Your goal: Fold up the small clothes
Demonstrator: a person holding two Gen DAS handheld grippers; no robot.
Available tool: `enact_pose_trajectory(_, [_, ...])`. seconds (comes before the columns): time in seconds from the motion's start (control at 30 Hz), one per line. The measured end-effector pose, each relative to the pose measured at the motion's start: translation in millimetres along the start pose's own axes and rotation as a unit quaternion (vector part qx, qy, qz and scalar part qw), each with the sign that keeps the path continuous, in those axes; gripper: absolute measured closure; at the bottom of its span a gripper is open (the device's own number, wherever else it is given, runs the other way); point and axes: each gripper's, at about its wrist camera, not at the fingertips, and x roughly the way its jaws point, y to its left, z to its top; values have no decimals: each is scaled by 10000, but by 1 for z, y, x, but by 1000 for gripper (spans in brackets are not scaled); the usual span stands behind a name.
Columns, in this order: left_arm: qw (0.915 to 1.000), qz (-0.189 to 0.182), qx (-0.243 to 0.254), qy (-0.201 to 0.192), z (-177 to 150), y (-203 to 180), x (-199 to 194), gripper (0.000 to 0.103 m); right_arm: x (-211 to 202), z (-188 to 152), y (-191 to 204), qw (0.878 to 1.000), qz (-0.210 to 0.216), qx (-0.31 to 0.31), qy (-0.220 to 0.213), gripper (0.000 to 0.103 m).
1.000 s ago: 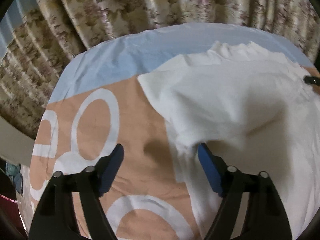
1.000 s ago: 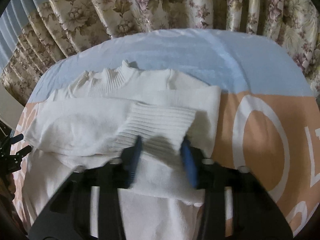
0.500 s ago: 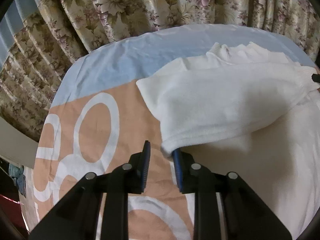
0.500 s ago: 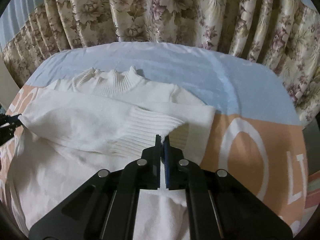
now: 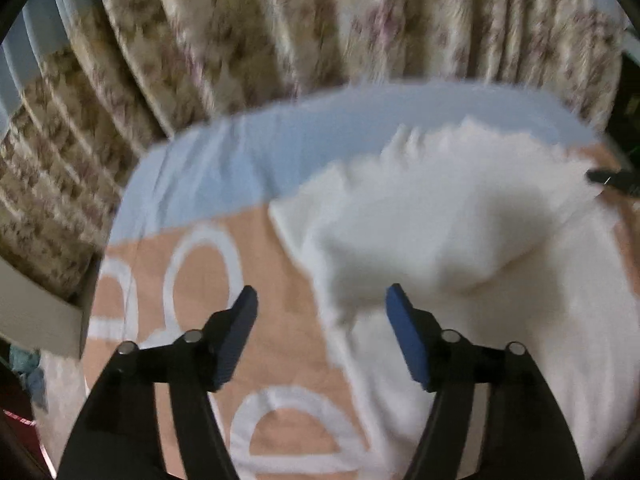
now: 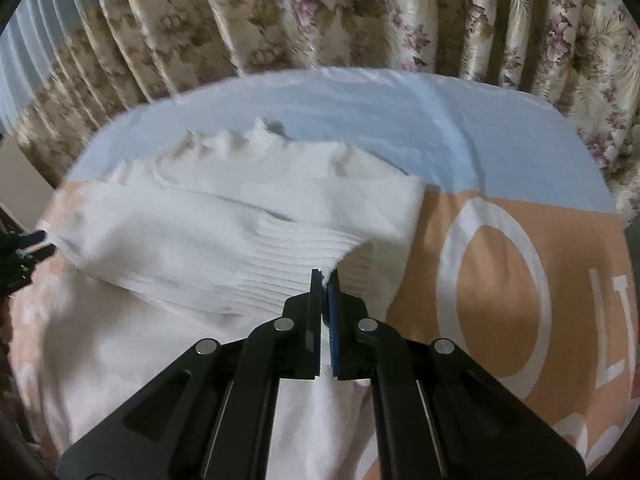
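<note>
- Your white sweater [image 6: 224,216] lies spread on the bed, ribbed collar [image 6: 240,138] toward the curtain, body running back under both grippers.
- One sleeve is folded across the chest, and its ribbed cuff [image 6: 296,264] ends right at your right gripper.
- Your right gripper [image 6: 325,280] has its jaws together, clamped on the edge of that cuff; a sliver of white knit shows between the blue pads.
- The far side edge of the sweater sits folded, just short of the big white ring printed on the bedsheet.
- In the left wrist view the picture is smeared with blur, but the sweater [image 5: 460,240] reads as a white mass on the right half, its folded shoulder corner lifted a little off the sheet.
- Your left gripper [image 5: 320,300] has its jaws apart and opening; the sweater's fold lies under the gap, nearer the right pad, and neither pad presses on it.
- The other gripper's tip shows at the sweater's far end in each view: dark prongs at the right edge of the left view, and at the left edge of the right view.
- The bedsheet [image 6: 500,280] is peach with white rings and letters near you, pale blue [image 6: 360,100] beyond the collar.
- A floral curtain [image 6: 320,12] hangs in folds behind the bed.
- At lower left of the left view, a pale edge [image 5: 40,312] beside the bed; too blurred to tell what it is.
</note>
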Motion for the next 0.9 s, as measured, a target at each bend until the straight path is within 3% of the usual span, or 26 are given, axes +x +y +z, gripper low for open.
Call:
enact_pose_trajectory(0.1, [9998,-104,12,-186,22,-12,7,27,-10,8,3,9998,-37,-3,-211,96])
enact_pose_trajectory(0.17, [9999,-114,79,-41,33,-22,32,27,-13,13,9,9990,-230,-93,-376,96])
enact_pose_trajectory(0.2, [9998,-131,96,75,35,-25,46,27,-12,15,11,9987,-279,-118,-410,87])
enact_pose_trajectory(0.27, [9994,14,175,305,37,-37,71,27,-7,18,16,9982,-408,-136,-424,82])
enact_pose_trajectory(0.4, [9991,51,183,377,33,-45,90,27,9,19,9,9979,-637,54,-67,61])
enact_pose_trajectory(0.43, [9992,52,147,381,32,-45,92,27,13,18,7,9982,-581,109,30,61])
enact_pose_trajectory(0.47, [9993,33,94,352,32,-44,92,27,17,16,4,9986,-484,165,115,71])
enact_pose_trajectory(0.5, [9995,12,42,317,32,-43,90,27,20,15,2,9988,-409,211,171,93])
enact_pose_trajectory(0.57, [9997,-4,-54,226,34,-40,86,27,22,12,-1,9991,-312,227,147,93])
enact_pose_trajectory(0.7, [9996,-68,-135,252,37,-38,89,27,6,18,-6,9969,-695,153,-341,94])
enact_pose_trajectory(0.83, [9990,101,58,431,28,-44,102,27,20,20,-18,9964,-809,251,7,91])
enact_pose_trajectory(0.9, [9990,176,137,384,22,-47,103,27,18,17,-20,9960,-834,313,-24,83])
